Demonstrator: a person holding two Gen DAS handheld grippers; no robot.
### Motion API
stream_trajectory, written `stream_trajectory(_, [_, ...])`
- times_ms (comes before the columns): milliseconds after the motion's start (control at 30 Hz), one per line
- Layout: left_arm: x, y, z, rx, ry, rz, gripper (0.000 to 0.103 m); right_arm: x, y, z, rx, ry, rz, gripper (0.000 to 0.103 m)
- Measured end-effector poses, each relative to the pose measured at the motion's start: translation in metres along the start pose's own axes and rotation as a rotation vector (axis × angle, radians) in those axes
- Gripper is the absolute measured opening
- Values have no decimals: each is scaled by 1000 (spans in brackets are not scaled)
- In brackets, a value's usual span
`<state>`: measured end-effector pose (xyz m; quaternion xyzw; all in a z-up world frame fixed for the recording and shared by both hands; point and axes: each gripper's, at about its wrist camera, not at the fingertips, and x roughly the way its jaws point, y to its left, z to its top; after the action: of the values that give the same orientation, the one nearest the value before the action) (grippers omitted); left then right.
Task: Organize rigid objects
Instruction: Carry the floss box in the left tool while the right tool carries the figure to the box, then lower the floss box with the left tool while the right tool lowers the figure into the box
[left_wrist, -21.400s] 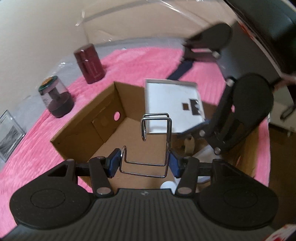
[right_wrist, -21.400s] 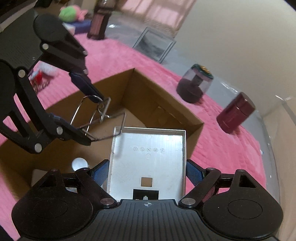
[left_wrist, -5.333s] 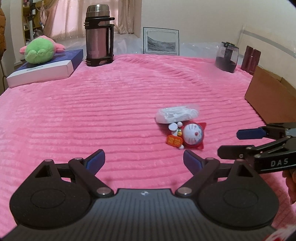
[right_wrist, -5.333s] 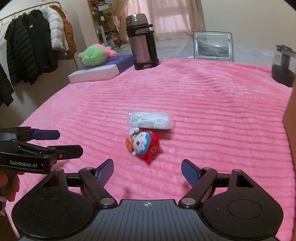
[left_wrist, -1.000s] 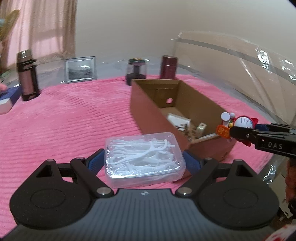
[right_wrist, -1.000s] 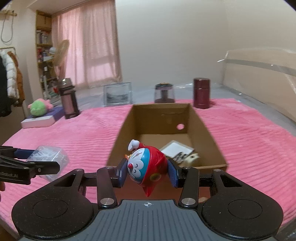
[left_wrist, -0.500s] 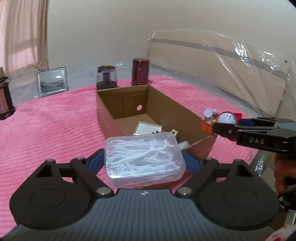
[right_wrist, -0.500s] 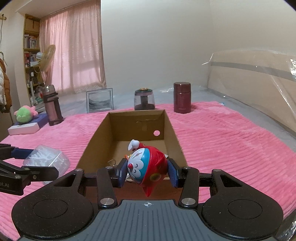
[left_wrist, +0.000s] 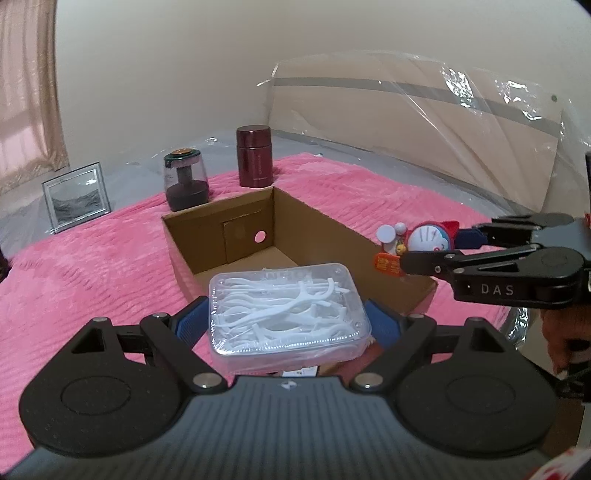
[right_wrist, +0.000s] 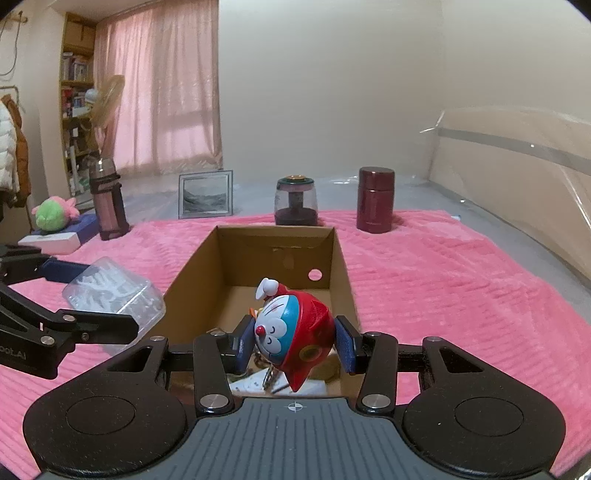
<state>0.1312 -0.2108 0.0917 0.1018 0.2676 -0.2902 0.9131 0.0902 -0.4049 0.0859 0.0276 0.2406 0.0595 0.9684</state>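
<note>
Right wrist view shows the right gripper (right_wrist: 293, 345) clamping the toy (right_wrist: 293, 334) over the box (right_wrist: 341, 258), the left gripper (left_wrist: 288, 325) clamping the floss case (left_wrist: 288, 314) at its near edge; both await dropping in.

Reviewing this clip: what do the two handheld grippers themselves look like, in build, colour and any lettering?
Both match: matte black linkage fingers with silver pivot screws, blue pads at the tips, and a ribbed grey body flanked by two round black discs. The right gripper carries white "DAS" lettering on its side; the left gripper shows white lettering cut off at the frame edge. A hand shows behind the right one; no sleeve is visible.
</note>
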Motion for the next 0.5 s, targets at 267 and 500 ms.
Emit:
stream_trajectory(267, [32,9,15,59,36,-21,87,35,-8,15,-42,33,39,42])
stream_trajectory(500, [58,23,30,102,57,-40,87,73,-11,25,-92,70,77,42])
